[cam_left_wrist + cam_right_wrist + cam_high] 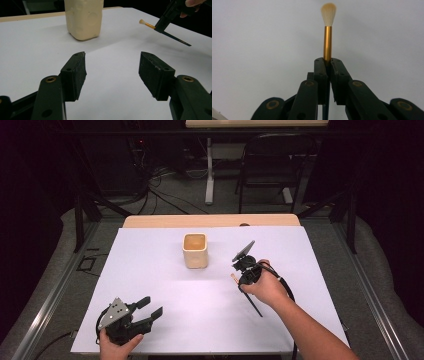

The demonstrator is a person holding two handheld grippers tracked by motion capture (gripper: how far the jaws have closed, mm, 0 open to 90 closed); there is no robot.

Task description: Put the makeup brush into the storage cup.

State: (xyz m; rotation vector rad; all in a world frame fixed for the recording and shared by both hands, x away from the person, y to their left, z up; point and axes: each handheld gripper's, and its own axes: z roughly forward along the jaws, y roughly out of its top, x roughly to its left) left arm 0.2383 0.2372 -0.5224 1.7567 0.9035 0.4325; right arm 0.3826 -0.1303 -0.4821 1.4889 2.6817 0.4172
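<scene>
Near the front edge of the desk [150, 221], on the white sheet [210, 320], left gripper [150, 312] held low in a hand [117, 347], jaws wide apart with nothing between them, grey three-cornered plate on top. From the left gripper view, bare white sheet seen between the two black pads, and beyond them the cream container [83, 18] standing upright, its side slightly dimpled and its corners rounded. Farther in and to the right, right gripper [236, 277] in the other hand [267, 287], jaws clamped tight on a brush [248, 295]. From the high view, brush shown tilted above the sheet, pale tip pointing toward the container, thin dark handle running back under the hand toward the near side. From the right gripper view, detail not legible from above: gold metal ferrule rising straight out of the closed pads, topped by a small rounded tuft of pale cream bristles, against plain white sheet. From the left gripper view, brush seen sidelong, off the sheet, with its shadow on the sheet beneath. Farthest, cream container near the middle of the sheet toward the back, open top showing a tan inside from the high view; brush tip near it but apart.
</scene>
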